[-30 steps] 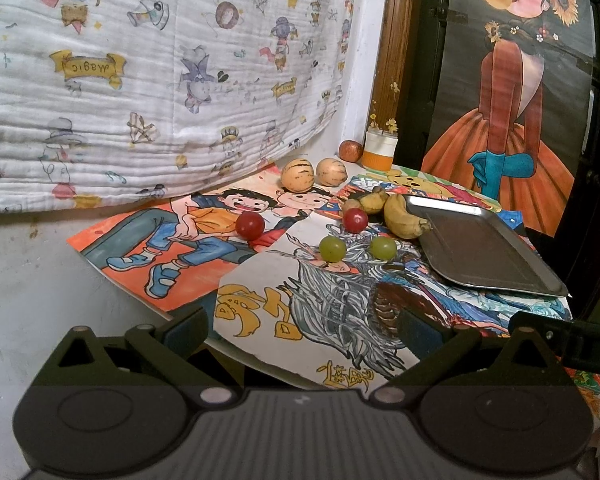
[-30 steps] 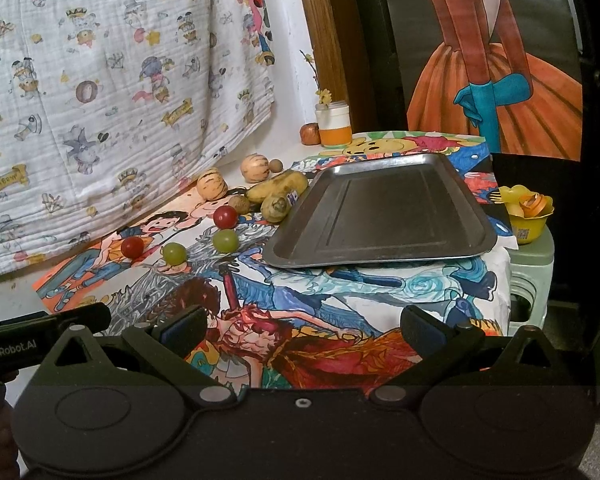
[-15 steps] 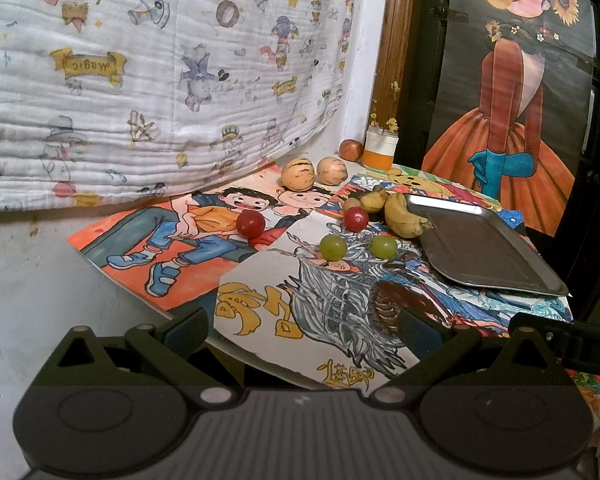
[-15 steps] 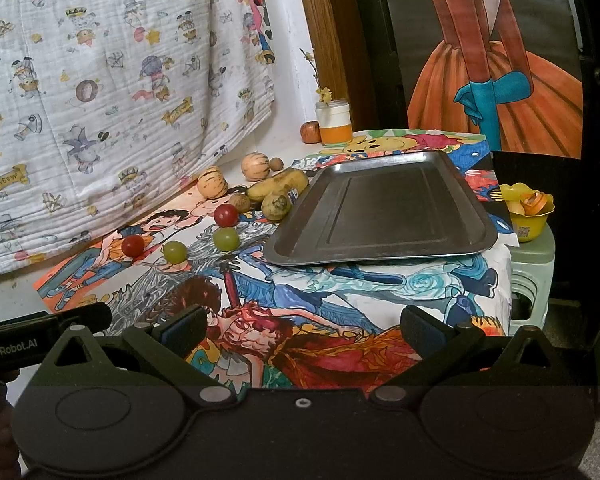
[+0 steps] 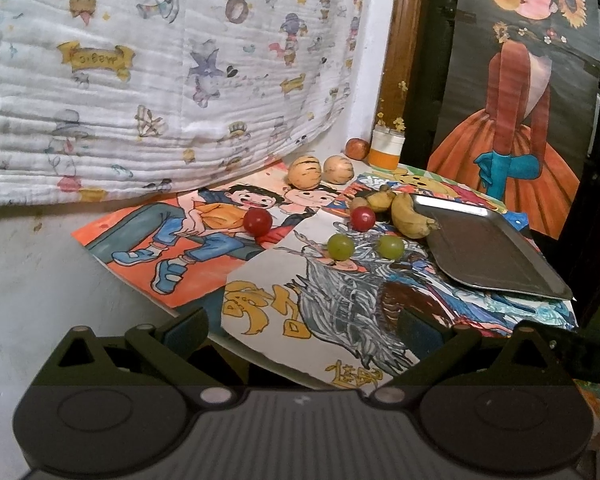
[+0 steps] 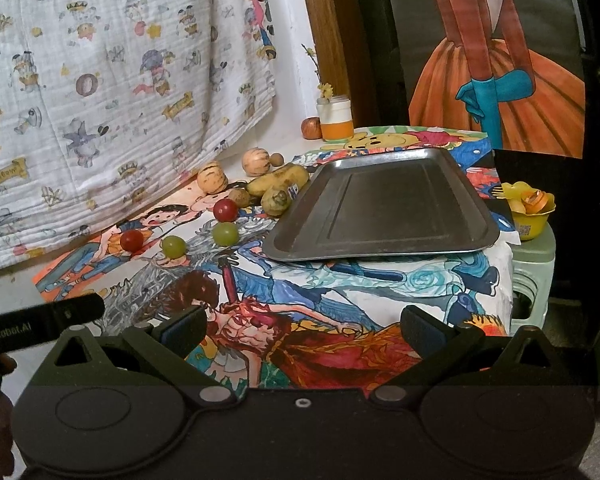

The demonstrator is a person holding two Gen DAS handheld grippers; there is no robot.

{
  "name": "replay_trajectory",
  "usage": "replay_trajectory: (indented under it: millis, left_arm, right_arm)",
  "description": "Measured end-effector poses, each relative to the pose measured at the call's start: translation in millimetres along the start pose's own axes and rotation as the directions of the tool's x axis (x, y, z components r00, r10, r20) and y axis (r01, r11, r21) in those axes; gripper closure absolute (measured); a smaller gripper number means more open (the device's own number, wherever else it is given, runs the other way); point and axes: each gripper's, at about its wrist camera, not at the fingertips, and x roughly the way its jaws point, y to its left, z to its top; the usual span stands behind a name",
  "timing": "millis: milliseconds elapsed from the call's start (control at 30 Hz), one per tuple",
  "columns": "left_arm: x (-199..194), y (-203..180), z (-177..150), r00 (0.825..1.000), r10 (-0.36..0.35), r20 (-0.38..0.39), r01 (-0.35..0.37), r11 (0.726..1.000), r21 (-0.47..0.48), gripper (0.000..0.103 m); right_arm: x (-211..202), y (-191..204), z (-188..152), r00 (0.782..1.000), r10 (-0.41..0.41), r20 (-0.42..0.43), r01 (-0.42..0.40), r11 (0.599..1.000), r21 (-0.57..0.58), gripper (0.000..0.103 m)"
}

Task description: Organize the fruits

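Left tongs (image 5: 304, 328) slightly nearer the fruit; "GenRobot.AI" lettering (image 6: 4, 336) beside right tongs (image 6: 302, 330).

- The tray (image 6: 384, 208) is metal, dull grey, with a soft shine on its rim.
- The drawings (image 5: 340, 300) under the fruit are matt paper, coloured by hand.
- The hanging cloth (image 5: 160, 80) is white, crinkled and printed.
- The grapes (image 5: 341, 246) have smooth, glossy skin.
- The bananas (image 5: 410, 216) look matt and spotted.
- The door frame (image 6: 328, 40) is brown varnished wood.
- The small bowl (image 6: 530, 216) is yellow plastic.
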Motion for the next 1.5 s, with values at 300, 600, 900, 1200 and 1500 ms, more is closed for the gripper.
replay_trajectory:
  millis: [300, 600, 900, 1200, 1500]
  left_arm:
    - [9.7, 13.5, 16.8, 1.0, 0.008, -0.028, -0.009, 0.999, -0.04, 0.0]
    - [27.3, 23.3, 39.7, 0.999, -0.019, -0.04, 0.018, 0.999, -0.027, 0.0]
    - [53.9, 13.4, 60.2, 0.992, -0.099, -0.083, 0.105, 0.992, 0.076, 0.0]
    - [84.3, -3.3, 73.1, 0.985, -0.118, -0.129, 0.146, 0.962, 0.231, 0.003]
    - [110.2, -11.2, 72.2, 0.973, -0.149, -0.177, 0.201, 0.922, 0.33, 0.019]
  right_arm:
    - [3.3, 2.9, 23.9, 0.999, 0.045, -0.014, -0.046, 0.996, -0.081, 0.0]
    - [13.0, 26.9, 61.1, 0.989, 0.139, -0.041, -0.144, 0.914, -0.379, 0.0]
    - [45.7, 40.6, 94.5, 0.969, 0.206, -0.135, -0.245, 0.776, -0.581, 0.001]
    - [96.7, 53.3, 100.9, 0.929, 0.272, -0.251, -0.369, 0.651, -0.664, 0.022]
    - [132.2, 60.2, 96.9, 0.905, 0.291, -0.31, -0.425, 0.602, -0.676, 0.043]
